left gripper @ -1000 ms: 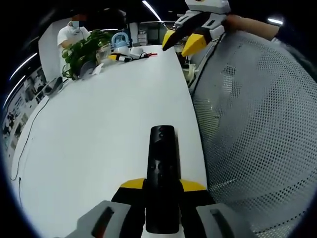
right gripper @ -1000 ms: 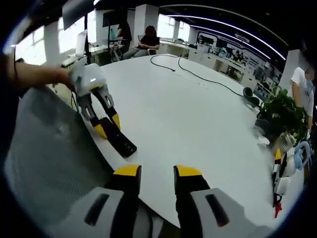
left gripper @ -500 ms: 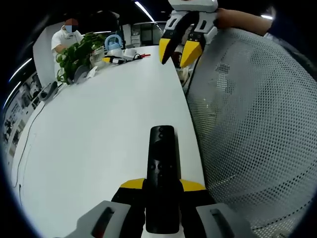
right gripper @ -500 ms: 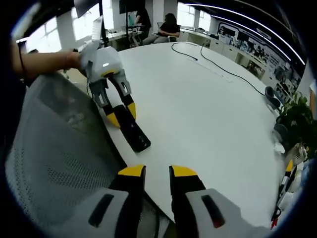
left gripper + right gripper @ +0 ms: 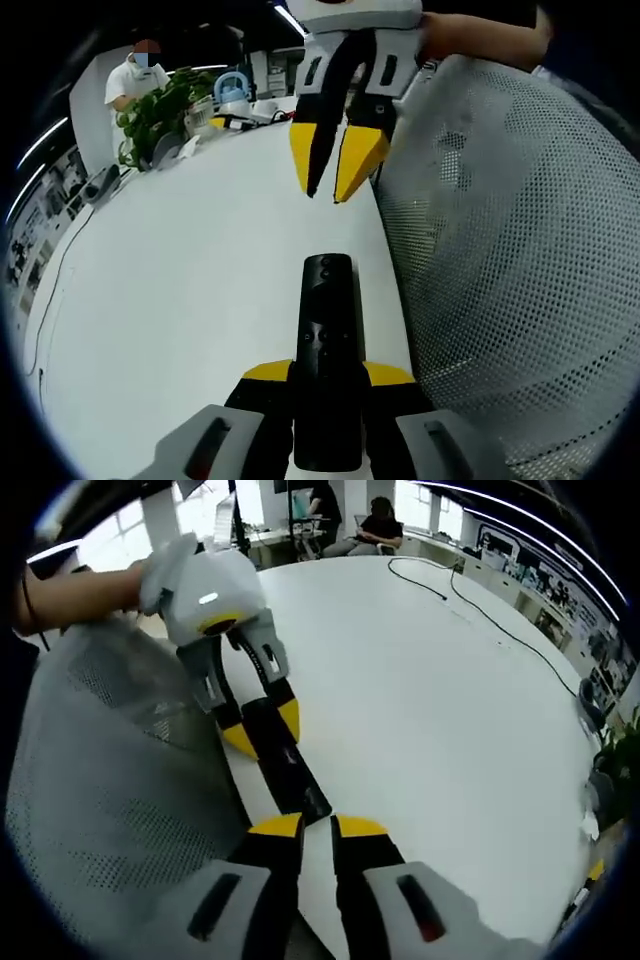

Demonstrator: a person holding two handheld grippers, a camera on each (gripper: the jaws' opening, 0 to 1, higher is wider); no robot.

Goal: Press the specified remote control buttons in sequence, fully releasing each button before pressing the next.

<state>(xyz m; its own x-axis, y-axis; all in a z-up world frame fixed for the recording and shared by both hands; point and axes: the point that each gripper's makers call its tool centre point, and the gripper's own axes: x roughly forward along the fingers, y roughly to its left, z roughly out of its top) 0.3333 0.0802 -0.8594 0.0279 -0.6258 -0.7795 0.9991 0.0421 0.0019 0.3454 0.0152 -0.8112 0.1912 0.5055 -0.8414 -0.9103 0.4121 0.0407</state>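
Remote control (image 5: 327, 345), slim, glossy black, dotted with small round buttons, lettering too small to read, clamped lengthwise between yellow-tipped jaws of left gripper (image 5: 327, 372) at bottom centre of left gripper view, over smooth white table (image 5: 180, 290). Right gripper (image 5: 326, 165) at top centre, jaws nearly closed, tips just beyond remote's far end. In right gripper view, same remote (image 5: 284, 760) at centre, right gripper (image 5: 317, 827) almost together just beside its end, left gripper (image 5: 258, 723) gripping it. Grey perforated mesh chair back (image 5: 520, 250) at right. Green leafy plant (image 5: 155, 105) upper left.
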